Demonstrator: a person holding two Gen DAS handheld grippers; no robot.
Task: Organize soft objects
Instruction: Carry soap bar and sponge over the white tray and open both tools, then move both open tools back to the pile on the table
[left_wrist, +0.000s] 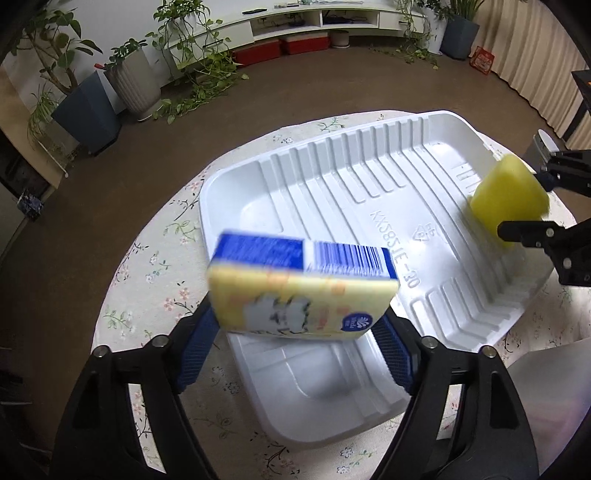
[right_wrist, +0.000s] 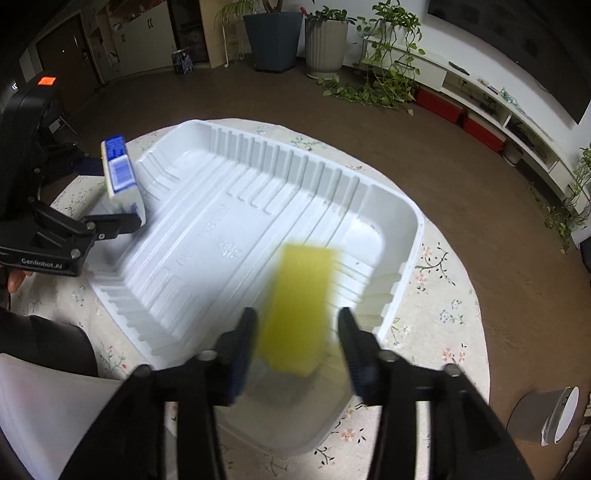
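Observation:
A yellow-and-blue tissue pack (left_wrist: 295, 284) hangs blurred between the spread fingers of my left gripper (left_wrist: 295, 332), above the near end of a large white ribbed tray (left_wrist: 369, 177); the fingers do not seem to press it. It also shows in the right wrist view (right_wrist: 122, 181). A yellow sponge (right_wrist: 299, 310) is blurred between the spread fingers of my right gripper (right_wrist: 295, 332), over the tray's (right_wrist: 221, 192) right end. In the left wrist view the sponge (left_wrist: 509, 192) sits between the right gripper's fingers (left_wrist: 517, 229).
The tray lies on a round table with a floral cloth (left_wrist: 155, 258). A smaller white tray (left_wrist: 314, 391) sits under the big tray's near end. A white cup (right_wrist: 546, 417) stands off the table's right side. Brown floor and potted plants (left_wrist: 129, 81) surround the table.

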